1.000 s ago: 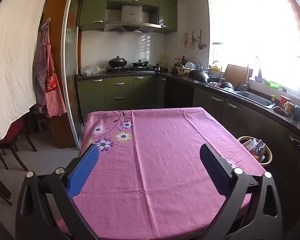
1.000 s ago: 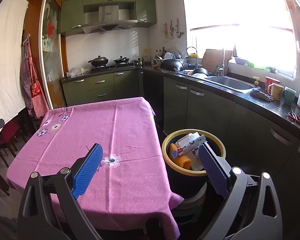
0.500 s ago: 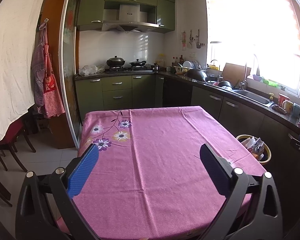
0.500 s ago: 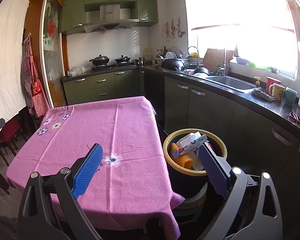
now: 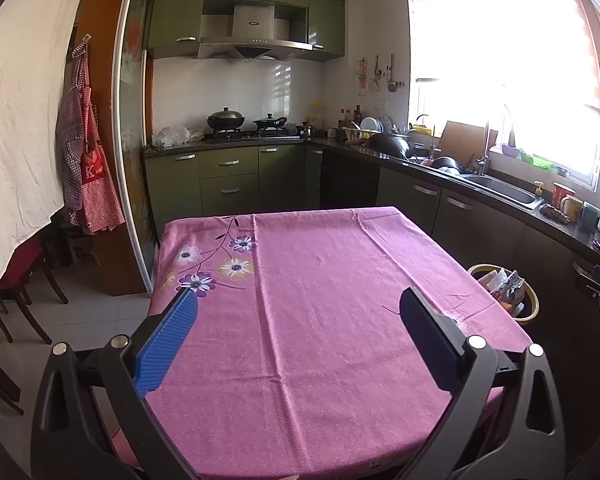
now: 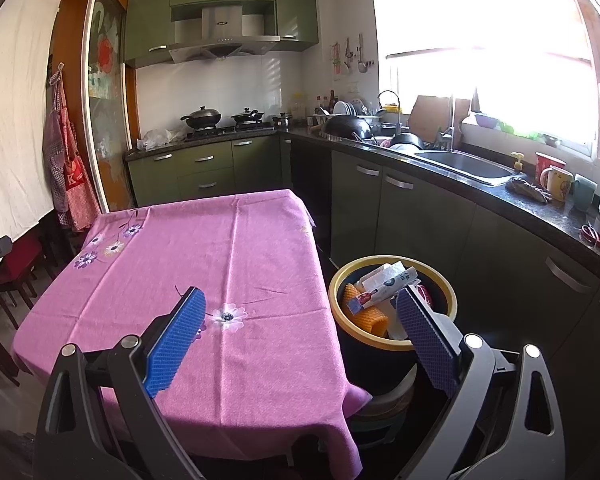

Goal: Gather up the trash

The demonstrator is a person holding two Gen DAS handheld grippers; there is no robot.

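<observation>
Both my grippers hang wide open and hold nothing, over the pink-clothed table [image 5: 320,320].

My left gripper [image 5: 298,310] spreads its fingers above the cloth, touching nothing. My right gripper [image 6: 300,306] gapes just as wide, one pad over the table corner, the other before the yellow-rimmed bin [image 6: 340,316]. Only the right view shows me the trash [image 6: 384,284] clearly: packaging and orange netting piled inside the bin beside the table.

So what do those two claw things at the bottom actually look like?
Both the left gripper and right gripper are black plastic frames with triangular cutouts and round silver bolts. Each has two flat fingers faced with textured blue pads. No cables or sleeves show.
</observation>
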